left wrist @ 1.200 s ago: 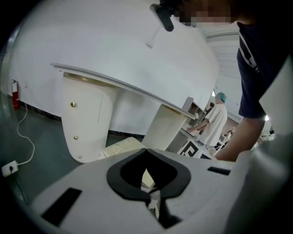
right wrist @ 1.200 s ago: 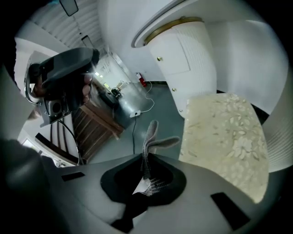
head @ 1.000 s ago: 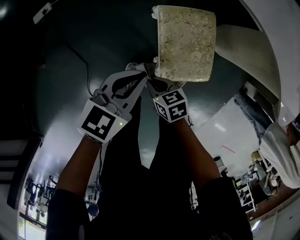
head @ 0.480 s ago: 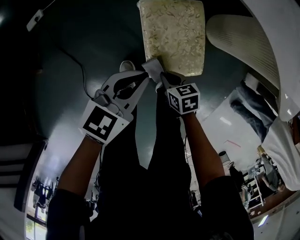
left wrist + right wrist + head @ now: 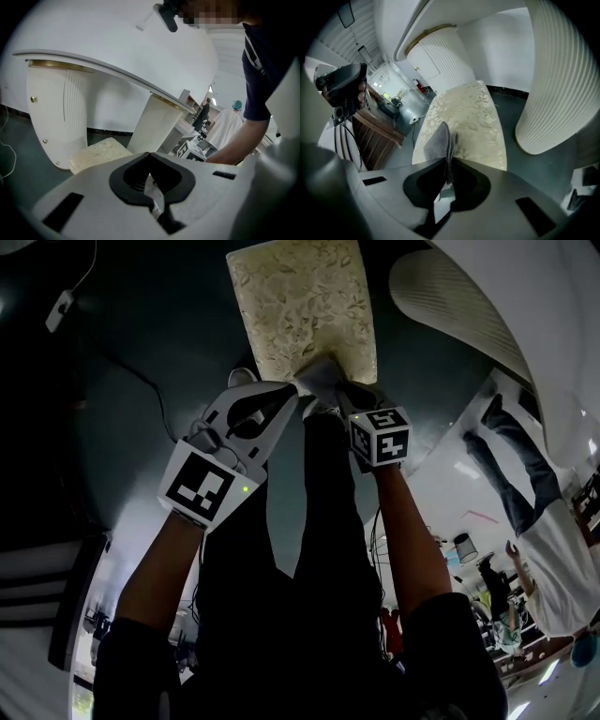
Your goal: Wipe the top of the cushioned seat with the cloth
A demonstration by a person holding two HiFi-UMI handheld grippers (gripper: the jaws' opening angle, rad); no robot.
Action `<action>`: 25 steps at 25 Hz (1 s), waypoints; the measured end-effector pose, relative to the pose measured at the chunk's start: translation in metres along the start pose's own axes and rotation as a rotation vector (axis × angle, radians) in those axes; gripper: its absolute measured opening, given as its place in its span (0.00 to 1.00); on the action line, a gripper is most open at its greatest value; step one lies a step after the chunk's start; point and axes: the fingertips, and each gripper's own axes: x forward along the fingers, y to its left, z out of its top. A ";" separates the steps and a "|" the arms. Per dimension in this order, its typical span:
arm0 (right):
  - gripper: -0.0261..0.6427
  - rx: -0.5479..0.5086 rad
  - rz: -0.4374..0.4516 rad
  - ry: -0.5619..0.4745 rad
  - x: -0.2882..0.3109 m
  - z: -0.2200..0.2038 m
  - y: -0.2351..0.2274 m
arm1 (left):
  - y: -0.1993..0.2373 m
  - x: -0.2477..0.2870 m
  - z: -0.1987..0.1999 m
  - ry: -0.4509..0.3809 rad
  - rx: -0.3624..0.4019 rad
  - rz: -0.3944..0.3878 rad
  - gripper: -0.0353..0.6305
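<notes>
The cushioned seat [image 5: 300,306], cream with a leaf pattern, lies on the dark floor at the top of the head view. A grey cloth [image 5: 319,379] hangs over its near edge, held between both grippers. My left gripper [image 5: 294,396] is shut, with a pale corner of the cloth [image 5: 153,191] pinched in its jaws. My right gripper [image 5: 339,396] is shut on the cloth [image 5: 438,139], which stands up in a fold above the seat [image 5: 476,117]. The seat [image 5: 98,152] also shows low and left in the left gripper view.
A white ribbed pedestal [image 5: 555,84] under a curved white counter [image 5: 525,296] stands right of the seat. A person in white [image 5: 553,531] stands at the right. A cable [image 5: 127,371] runs over the floor at the left.
The seat has slid left and closer in the head view. Both grippers with the cloth have come up to its near edge, and the right gripper has shifted right.
</notes>
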 end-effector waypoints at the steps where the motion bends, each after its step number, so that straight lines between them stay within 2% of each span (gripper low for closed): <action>1: 0.09 0.005 -0.008 -0.003 -0.004 -0.001 -0.008 | -0.003 0.006 0.002 0.002 0.003 -0.005 0.06; 10: 0.09 0.079 -0.080 -0.036 -0.038 -0.007 -0.075 | -0.031 0.051 0.016 0.032 0.036 -0.062 0.06; 17: 0.09 0.130 -0.125 -0.062 -0.059 -0.012 -0.109 | -0.044 0.070 0.028 0.045 0.065 -0.088 0.06; 25: 0.09 0.155 -0.133 -0.092 -0.081 0.001 -0.103 | -0.042 0.060 0.049 0.014 0.070 -0.077 0.06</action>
